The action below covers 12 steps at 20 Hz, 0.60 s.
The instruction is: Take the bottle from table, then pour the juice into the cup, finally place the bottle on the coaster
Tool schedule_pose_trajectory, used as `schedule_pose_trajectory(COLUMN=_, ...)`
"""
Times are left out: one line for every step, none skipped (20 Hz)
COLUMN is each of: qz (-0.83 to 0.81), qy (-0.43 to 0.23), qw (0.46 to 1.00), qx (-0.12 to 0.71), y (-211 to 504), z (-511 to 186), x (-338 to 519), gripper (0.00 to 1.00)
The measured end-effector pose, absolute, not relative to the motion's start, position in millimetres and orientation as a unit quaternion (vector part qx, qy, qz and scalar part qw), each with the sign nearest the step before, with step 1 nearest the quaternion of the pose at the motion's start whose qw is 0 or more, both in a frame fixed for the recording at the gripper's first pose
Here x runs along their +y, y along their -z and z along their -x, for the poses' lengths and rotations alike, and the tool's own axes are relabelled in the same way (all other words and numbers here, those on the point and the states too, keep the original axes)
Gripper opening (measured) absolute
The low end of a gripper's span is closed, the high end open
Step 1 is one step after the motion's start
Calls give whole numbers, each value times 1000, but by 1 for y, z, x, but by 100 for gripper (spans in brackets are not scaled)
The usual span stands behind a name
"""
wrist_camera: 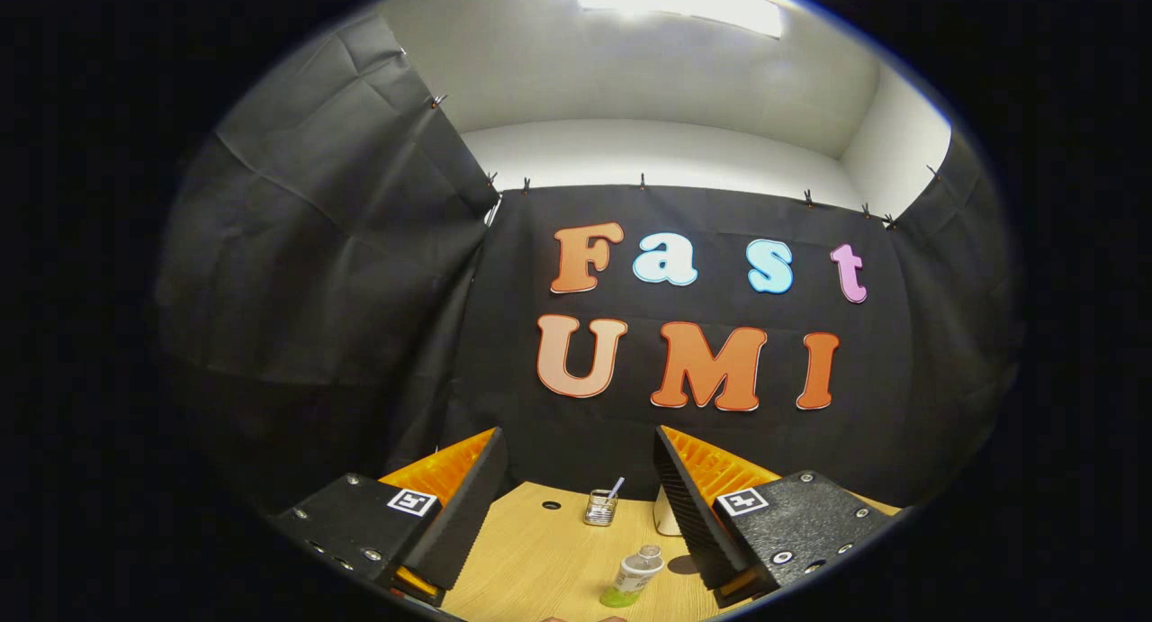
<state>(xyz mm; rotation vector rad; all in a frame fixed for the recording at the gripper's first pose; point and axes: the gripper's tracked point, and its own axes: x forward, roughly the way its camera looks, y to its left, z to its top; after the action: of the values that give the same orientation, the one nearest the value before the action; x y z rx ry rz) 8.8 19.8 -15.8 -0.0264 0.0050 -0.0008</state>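
Pale wood grain of the table runs out ahead of the gripper, whose two fingers stand spread wide with nothing between them but open air and tabletop. Neither finger touches anything.

Taking the gap between the fingers as the middle of a clock face, the bottle sits at roughly five o'clock, low and near, just inside the right-hand finger and apart from it. It is a small clear bottle with a pale cap and green juice at its base. It looks to be standing, its long axis leaning in this view toward one o'clock, though the lens bends things so much that I cannot tell how true that lean is.

Farther off, at about twelve o'clock and beyond the fingertips, a small glass cup with a straw or stick in it stands near the back of the table. Just right of it a white object is half hidden by the right finger; what it is I cannot make out.

By my judgement the task stands at its first step, the bottle not yet taken. The coming move turns on dropping and shifting toward five o'clock so the bottle comes between the fingers, crossing its upright axis squarely.
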Motion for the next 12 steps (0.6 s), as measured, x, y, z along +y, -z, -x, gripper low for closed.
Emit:
schedule_pose_trajectory(qz=14, qy=2, qw=1000, qx=4, y=21, z=-11, x=19, gripper=97)
schedule_pose_trajectory(qz=15, qy=6, qw=1000, qx=5, y=26, z=-14, x=16, gripper=97)
schedule_pose_trajectory(qz=19, qy=16, qw=1000, qx=9, y=34, z=-16, x=11, gripper=97)
schedule_pose_trajectory(qz=23, qy=28, qw=999, qx=14, y=44, z=-16, x=4, gripper=97)
schedule_pose_trajectory(qz=26, qy=41, qw=999, qx=21, y=55, z=-18, x=-3, gripper=97)
schedule_pose_trajectory(qz=24, qy=49, qw=998, qx=27, y=65, z=-20, x=-6, gripper=97)
schedule_pose_trajectory(qz=18, qy=53, qw=998, qx=32, y=76, z=-21, x=-7, gripper=97)
schedule_pose_trajectory(qz=12, qy=53, qw=998, qx=34, y=84, z=-20, x=-6, gripper=97)
schedule_pose_trajectory(qz=10, qy=54, qw=998, qx=34, y=91, z=-21, x=-6, gripper=97)
schedule_pose_trajectory(qz=10, qy=57, qw=998, qx=35, y=99, z=-21, x=-9, gripper=97)
schedule_pose_trajectory(qz=10, qy=63, qw=997, qx=36, y=106, z=-20, x=-12, gripper=97)
schedule_pose_trajectory(qz=10, qy=65, qw=997, qx=38, y=114, z=-18, x=-13, gripper=97)
